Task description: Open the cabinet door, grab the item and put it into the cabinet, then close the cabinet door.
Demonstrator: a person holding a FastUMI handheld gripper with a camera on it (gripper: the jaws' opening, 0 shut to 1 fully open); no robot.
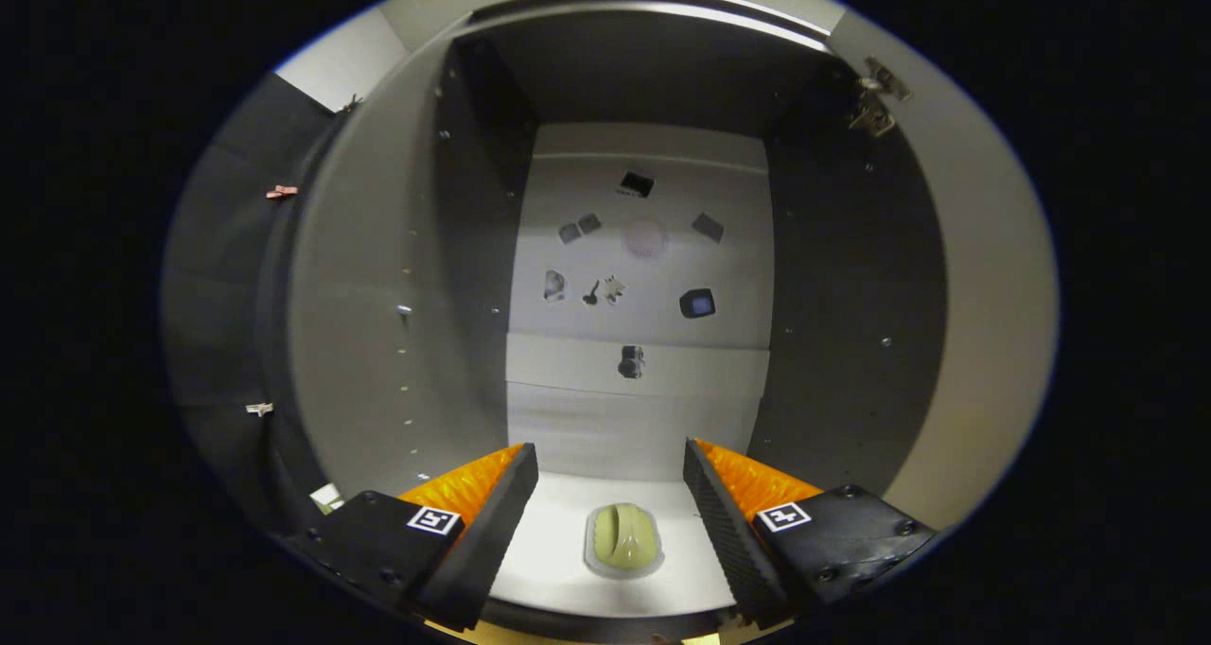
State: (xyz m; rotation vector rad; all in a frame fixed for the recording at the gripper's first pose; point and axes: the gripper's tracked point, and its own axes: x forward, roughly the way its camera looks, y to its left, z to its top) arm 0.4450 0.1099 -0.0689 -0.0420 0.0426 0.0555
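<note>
— Any writing to read here?
— None. The gripper (611, 494), its fingers spread apart, carries a square black-and-white marker (434, 520) on one side and a second marker (786, 516) on the other: patterns, not letters.
— And the stickers (632, 248) on the cabinet's back wall?
— Too small and blurred to read.

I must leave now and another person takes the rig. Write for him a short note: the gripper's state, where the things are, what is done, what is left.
Gripper: open, holding nothing, fingers apart at the cabinet's mouth.
Item: a small pale green item in a clear wrapper lies on the cabinet floor, between the fingers, touching neither.
Cabinet door: open, swung to the side, hinge showing at its top.
Done: door opened, item put inside and released.
Left: draw the gripper back out and close the door.
</note>
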